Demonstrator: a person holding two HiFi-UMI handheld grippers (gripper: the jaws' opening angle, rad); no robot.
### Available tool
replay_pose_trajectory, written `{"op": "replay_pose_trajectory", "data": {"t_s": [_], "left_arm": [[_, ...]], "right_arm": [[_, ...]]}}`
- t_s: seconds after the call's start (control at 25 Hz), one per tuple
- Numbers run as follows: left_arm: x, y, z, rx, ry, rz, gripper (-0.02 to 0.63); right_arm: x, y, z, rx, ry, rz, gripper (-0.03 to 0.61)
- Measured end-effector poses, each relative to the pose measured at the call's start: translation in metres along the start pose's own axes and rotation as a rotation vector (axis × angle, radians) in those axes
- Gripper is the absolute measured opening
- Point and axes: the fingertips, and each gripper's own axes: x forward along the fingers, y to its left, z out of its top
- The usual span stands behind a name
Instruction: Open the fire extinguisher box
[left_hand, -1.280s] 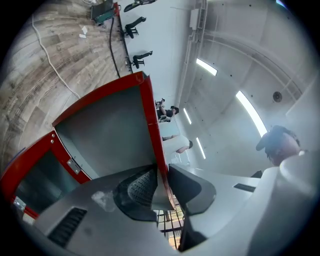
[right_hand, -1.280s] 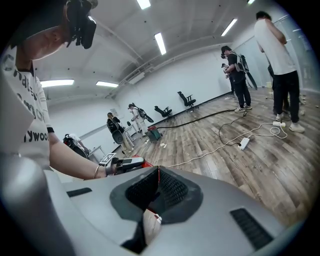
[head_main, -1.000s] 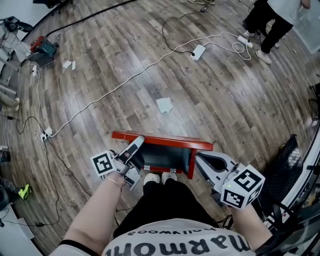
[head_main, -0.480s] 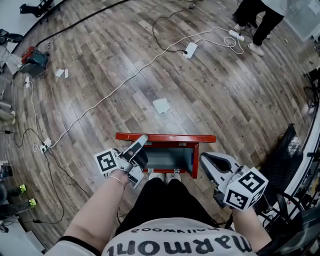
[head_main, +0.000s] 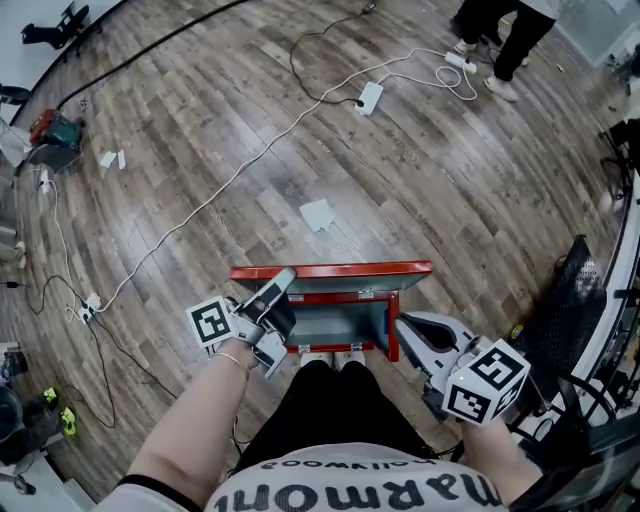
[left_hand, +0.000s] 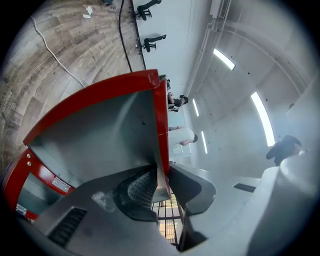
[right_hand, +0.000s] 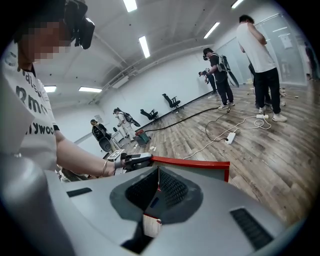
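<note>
The red fire extinguisher box lies on the wood floor right in front of my feet, its grey inside showing. Its red lid stands raised along the far side. My left gripper is shut on the lid's left edge. In the left gripper view the thin red edge of the lid is pinched between the left gripper's ribbed pads. My right gripper hovers by the box's right wall, jaws shut with nothing seen between them. In the right gripper view, the lid and left gripper lie beyond the right gripper.
A white cable with a power strip crosses the floor beyond the box, and a paper scrap lies just past the lid. A black mesh object stands at the right. Another person's feet are far off. Tools sit far left.
The lid has swung further up with my left gripper on it, so more of the box's grey inside shows. The right gripper has stayed by the box's right side.
</note>
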Motion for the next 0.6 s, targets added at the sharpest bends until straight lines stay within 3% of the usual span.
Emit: {"op": "replay_pose_trajectory", "data": {"t_s": [0.6], "left_arm": [[0.026, 0.012, 0.030, -0.019, -0.029, 0.011, 0.031]], "right_arm": [[0.015, -0.007, -0.005, 0.043, 0.007, -0.017, 0.011]]}}
